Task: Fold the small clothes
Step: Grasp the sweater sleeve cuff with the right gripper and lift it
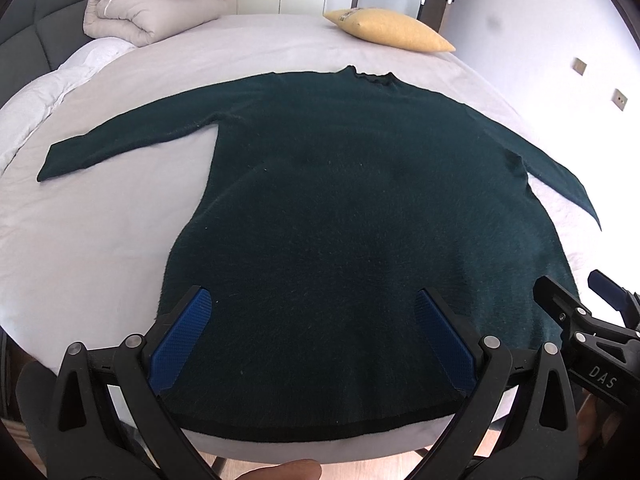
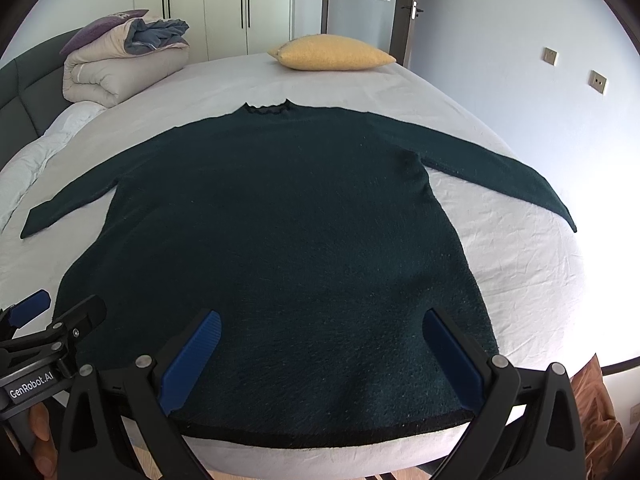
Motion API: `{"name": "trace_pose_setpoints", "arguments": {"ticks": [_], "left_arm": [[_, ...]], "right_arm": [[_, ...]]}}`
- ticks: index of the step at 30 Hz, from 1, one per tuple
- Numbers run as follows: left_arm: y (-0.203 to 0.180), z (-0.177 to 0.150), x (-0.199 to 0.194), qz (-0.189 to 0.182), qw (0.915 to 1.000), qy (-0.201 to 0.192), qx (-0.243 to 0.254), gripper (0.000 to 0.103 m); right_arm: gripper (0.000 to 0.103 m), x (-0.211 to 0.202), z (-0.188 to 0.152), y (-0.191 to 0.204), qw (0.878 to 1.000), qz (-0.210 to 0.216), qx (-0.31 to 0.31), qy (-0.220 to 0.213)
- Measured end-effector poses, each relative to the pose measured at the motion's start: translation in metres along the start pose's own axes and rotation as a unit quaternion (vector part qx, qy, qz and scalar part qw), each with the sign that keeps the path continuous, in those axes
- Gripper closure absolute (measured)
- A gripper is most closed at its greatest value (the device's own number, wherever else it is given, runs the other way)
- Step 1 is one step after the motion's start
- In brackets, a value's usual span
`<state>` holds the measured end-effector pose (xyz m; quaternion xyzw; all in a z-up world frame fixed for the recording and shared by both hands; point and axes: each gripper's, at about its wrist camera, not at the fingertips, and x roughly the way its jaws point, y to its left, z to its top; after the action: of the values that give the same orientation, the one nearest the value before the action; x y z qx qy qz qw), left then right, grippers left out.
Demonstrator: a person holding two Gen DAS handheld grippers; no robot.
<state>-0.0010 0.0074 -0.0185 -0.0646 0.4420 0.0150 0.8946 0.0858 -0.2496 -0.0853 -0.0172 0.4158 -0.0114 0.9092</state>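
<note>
Lying flat and face-up on the bed (image 1: pixel 120 216), the dark green sweater (image 1: pixel 360 220) fills the middle of both wrist views, with its collar (image 2: pixel 267 109) toward 12 o'clock and its black-trimmed hem (image 2: pixel 320 436) at 6 o'clock, close to the bed's near edge. Both sleeves are spread out: 1 reaches toward 9 o'clock (image 2: pixel 68 204) and the other toward 3 o'clock (image 2: pixel 520 176).

The left tool (image 1: pixel 312 336) hovers over the hem area with its 2 blue pads (image 1: pixel 180 344) wide apart, gripping nothing. The right tool (image 2: pixel 320 356) is in the same posture, its blue pads (image 2: pixel 192 360) spread apart above the lower body of the sweater. Whether either tool touches the knit cannot be told. Each tool shows in the other's view: the right at 4 o'clock of the left wrist view, the left at 8 o'clock of the right wrist view.

Behind the sweater, a yellow pillow (image 2: pixel 334 53) lies at 12 o'clock on the bed, and a rolled beige duvet (image 2: pixel 116 70) sits at 10 o'clock beside the dark padded headboard (image 2: pixel 20 92). White wardrobe doors (image 2: pixel 224 4) stand behind.
</note>
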Motion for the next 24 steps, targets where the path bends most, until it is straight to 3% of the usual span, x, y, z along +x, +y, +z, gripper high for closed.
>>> {"name": "trace_pose_setpoints", "arguments": {"ticks": [6, 10, 13, 17, 22, 24], "left_arm": [[0.003, 0.009, 0.008, -0.012, 0.9999, 0.008, 0.003, 0.0], [0.006, 0.022, 0.012, -0.035, 0.9994, 0.002, -0.005, 0.0], [0.005, 0.032, 0.017, -0.089, 0.9958, 0.011, -0.015, 0.0], [-0.004, 0.037, 0.018, -0.101, 0.9947, 0.004, -0.016, 0.0], [-0.025, 0.049, 0.032, -0.081, 0.9963, 0.03, 0.006, 0.0], [-0.026, 0.058, 0.036, -0.096, 0.9949, 0.028, -0.009, 0.0]], "right_arm": [[0.0, 0.002, 0.006, -0.029, 0.999, 0.014, 0.031, -0.003], [0.0, 0.001, 0.022, -0.092, 0.994, 0.023, 0.106, -0.021], [0.0, 0.003, 0.032, -0.164, 0.982, 0.026, 0.183, -0.028], [0.0, 0.018, 0.036, -0.277, 0.944, 0.066, 0.322, -0.035], [0.0, 0.05, 0.027, -0.384, 0.872, 0.127, 0.472, -0.035], [0.0, 0.064, 0.02, -0.41, 0.844, 0.151, 0.514, -0.029]]}}
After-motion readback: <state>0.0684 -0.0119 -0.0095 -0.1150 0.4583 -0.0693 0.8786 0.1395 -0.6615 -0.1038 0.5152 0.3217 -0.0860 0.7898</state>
